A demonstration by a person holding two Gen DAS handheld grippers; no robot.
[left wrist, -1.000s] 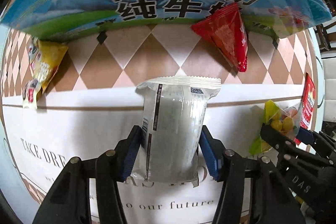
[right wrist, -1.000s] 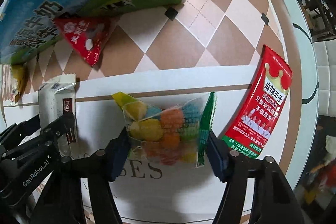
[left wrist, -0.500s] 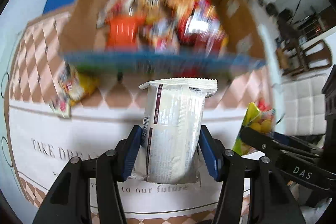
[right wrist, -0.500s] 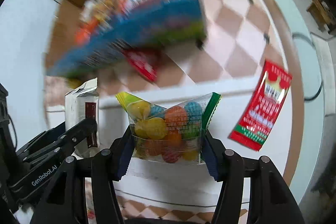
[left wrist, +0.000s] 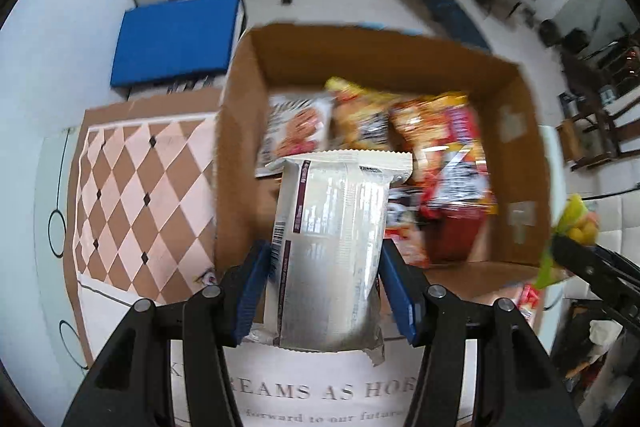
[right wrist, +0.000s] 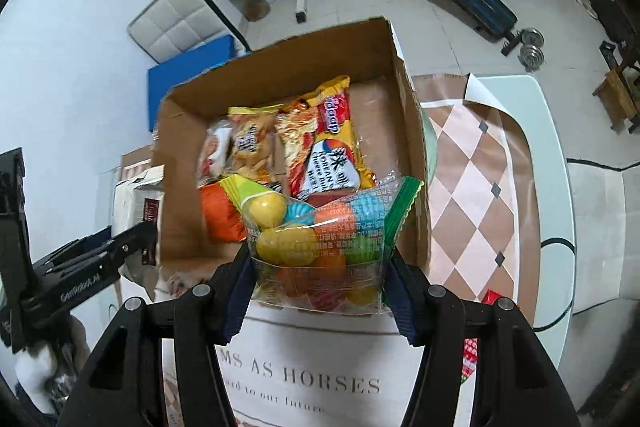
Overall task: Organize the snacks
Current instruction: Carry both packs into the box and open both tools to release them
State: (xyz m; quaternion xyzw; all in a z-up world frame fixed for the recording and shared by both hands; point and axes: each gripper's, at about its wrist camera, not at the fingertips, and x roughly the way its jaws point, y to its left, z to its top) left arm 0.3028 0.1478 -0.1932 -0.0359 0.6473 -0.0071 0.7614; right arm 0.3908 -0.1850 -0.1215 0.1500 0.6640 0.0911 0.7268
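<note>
A white snack packet (left wrist: 330, 247) stands upright, pinched between the left gripper (left wrist: 326, 293) fingers, while a clear bag of coloured candies (right wrist: 320, 243) is clamped between the right gripper (right wrist: 318, 291) fingers. Beyond both sets of fingertips sits an open cardboard box (right wrist: 400, 99) holding snack packs (right wrist: 332, 147), on a checkered tablecloth (right wrist: 476, 187).

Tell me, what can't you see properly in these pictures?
- Left wrist view: snacks in the cardboard box are motion-blurred; labels unreadable.
- White packet hides the box floor behind it.
- Right wrist view: candy bag covers the box's near corner.
- Tablecloth writing is cut off.
</note>
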